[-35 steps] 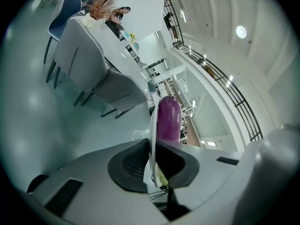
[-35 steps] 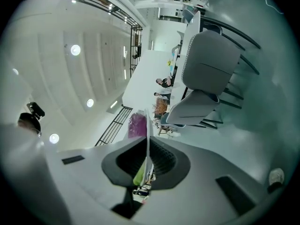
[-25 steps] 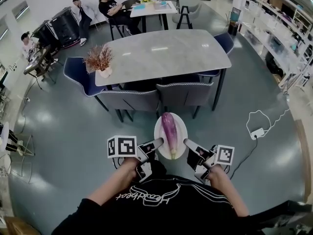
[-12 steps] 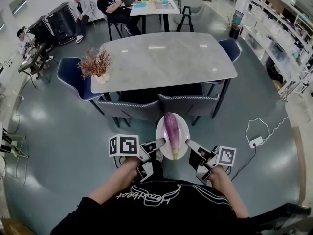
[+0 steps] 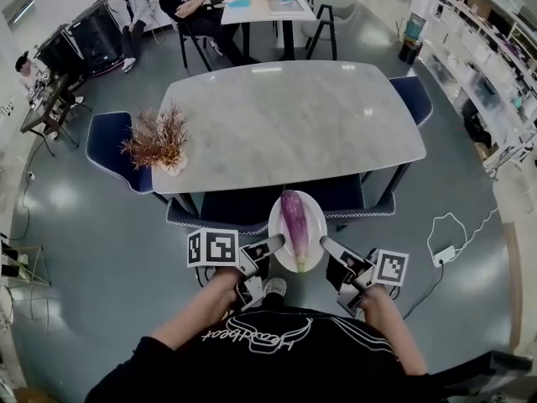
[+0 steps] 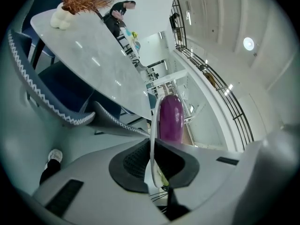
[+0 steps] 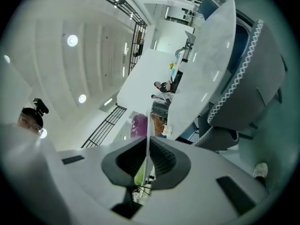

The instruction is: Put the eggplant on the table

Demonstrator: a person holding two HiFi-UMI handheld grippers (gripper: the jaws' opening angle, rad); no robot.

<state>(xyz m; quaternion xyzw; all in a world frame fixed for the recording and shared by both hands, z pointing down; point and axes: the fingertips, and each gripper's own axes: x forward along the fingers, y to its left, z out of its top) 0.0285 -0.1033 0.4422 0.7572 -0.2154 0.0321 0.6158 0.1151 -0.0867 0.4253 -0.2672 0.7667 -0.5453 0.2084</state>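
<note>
Big open room with a glossy grey-green floor (image 5: 92, 250). The long purple eggplant (image 5: 294, 217) lies lengthwise on a white oval plate (image 5: 313, 225), stem end toward the wearer. The plate is held in the air, not on the table. In the head view it sits over the near table edge and the chairs tucked there.

The left gripper (image 5: 272, 244) is clamped on the plate's left rim. Its own view shows the rim edge-on between the dark pads. The right gripper (image 5: 325, 244) is pinching the right rim the same way. Both marker cubes face up.

Just beyond is the large grey marble-look table (image 5: 285, 116) with rounded corners. Its top is bare apart from a dried reddish-brown plant in a white vase (image 5: 157, 143) near the left end. Blue chairs with white zigzag trim (image 5: 109, 145) stand round it.

Further out, a white cable and power strip (image 5: 443, 250) lie on the floor at right. Open shelving (image 5: 495, 65) runs along the right side. At the back is a small white table (image 5: 268, 7) with seated people (image 5: 180, 2) beside it.
</note>
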